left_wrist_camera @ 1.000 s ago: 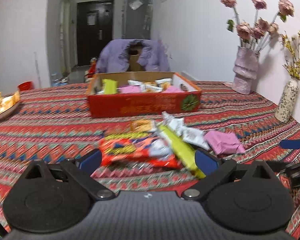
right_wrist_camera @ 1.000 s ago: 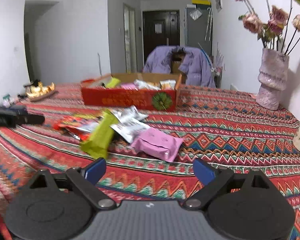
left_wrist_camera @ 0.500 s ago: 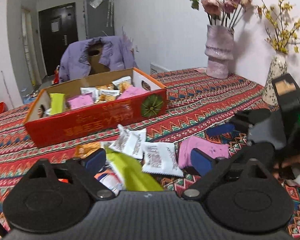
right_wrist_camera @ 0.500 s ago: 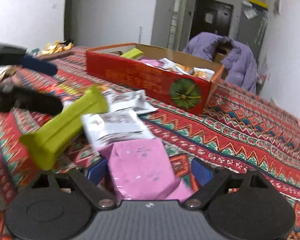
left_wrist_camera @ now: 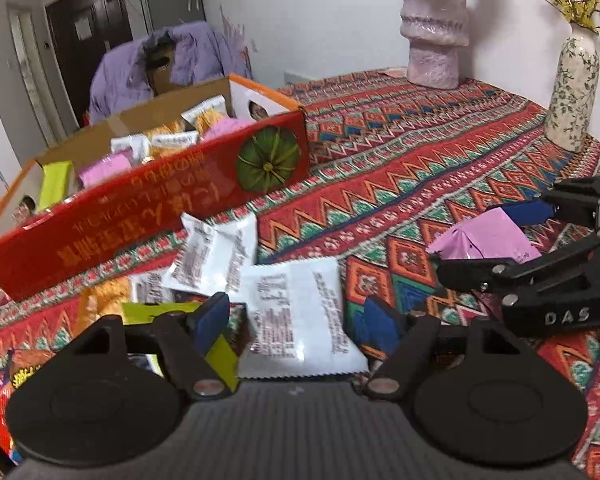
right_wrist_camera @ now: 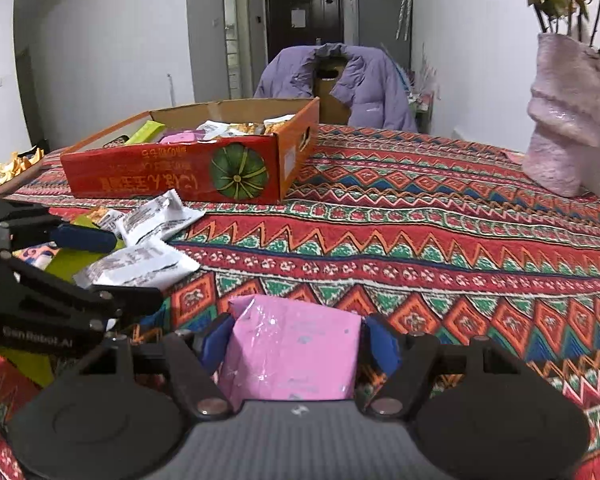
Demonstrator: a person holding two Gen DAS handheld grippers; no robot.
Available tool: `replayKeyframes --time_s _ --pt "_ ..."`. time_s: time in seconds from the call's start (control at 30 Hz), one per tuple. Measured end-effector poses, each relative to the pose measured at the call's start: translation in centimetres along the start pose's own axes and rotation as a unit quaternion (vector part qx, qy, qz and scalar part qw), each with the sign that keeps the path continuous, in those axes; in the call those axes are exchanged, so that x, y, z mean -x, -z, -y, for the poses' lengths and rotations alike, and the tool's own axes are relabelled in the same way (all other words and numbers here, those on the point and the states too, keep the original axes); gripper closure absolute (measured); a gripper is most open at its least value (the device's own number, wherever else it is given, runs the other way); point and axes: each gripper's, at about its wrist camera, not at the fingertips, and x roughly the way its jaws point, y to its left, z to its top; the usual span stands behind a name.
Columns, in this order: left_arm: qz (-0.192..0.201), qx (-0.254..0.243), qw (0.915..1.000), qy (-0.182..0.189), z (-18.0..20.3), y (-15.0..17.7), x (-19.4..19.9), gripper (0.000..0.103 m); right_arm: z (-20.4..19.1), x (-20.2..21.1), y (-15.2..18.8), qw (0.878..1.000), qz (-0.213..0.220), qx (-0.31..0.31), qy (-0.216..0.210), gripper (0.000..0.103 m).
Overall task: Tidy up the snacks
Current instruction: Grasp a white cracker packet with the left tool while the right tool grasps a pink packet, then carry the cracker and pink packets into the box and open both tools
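A red cardboard box [left_wrist_camera: 140, 216] [right_wrist_camera: 160, 176] holding several snacks stands on the patterned tablecloth. In front of it lie loose white packets [left_wrist_camera: 216, 252], a green bar [left_wrist_camera: 220, 356] and a pink packet [right_wrist_camera: 292, 356]. My left gripper [left_wrist_camera: 296, 324] is closing, and a white packet [left_wrist_camera: 296, 312] lies between its blue pads with small gaps on both sides. My right gripper [right_wrist_camera: 296, 340] is closing too, its pads against both sides of the pink packet [left_wrist_camera: 480, 240]. Each view shows the other gripper: right gripper [left_wrist_camera: 472, 240], left gripper [right_wrist_camera: 116, 270].
A lilac vase [left_wrist_camera: 434, 28] [right_wrist_camera: 564, 120] and a speckled vase [left_wrist_camera: 572, 96] stand by the wall at the right. A chair draped with a purple jacket [right_wrist_camera: 340, 80] is behind the box. A dish of orange pieces [right_wrist_camera: 16, 164] sits far left.
Both grippers moved forward and down toward the loose snacks and their jaws narrowed. The left one swung from the green bar to a white packet; the right one came around the pink packet.
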Motion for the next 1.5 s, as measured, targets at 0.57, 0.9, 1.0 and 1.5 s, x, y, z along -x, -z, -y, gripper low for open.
replayKeyframes --time_s 0.57,0.9,1.0,1.5 --pt "0.087 0.086 0.9925 0.007 -0.7 3.1 12.6 0.06 -4.1 10.1 2.5 0.999 0.043 -0.014 -0.025 0.043" --pt "0.111 0.148 0.9824 -0.023 -4.9 9.4 21.0 0.06 -10.6 16.3 3.5 0.995 0.074 0.014 -0.073 0.043" --pt "0.119 0.159 0.9797 -0.026 -6.3 10.3 22.0 0.06 -12.3 16.0 3.2 0.994 0.075 0.018 -0.08 0.043" --pt "0.135 0.167 0.9767 0.009 -15.4 1.1 18.4 0.06 -12.3 11.2 -6.9 0.989 0.106 -0.002 -0.099 0.043"
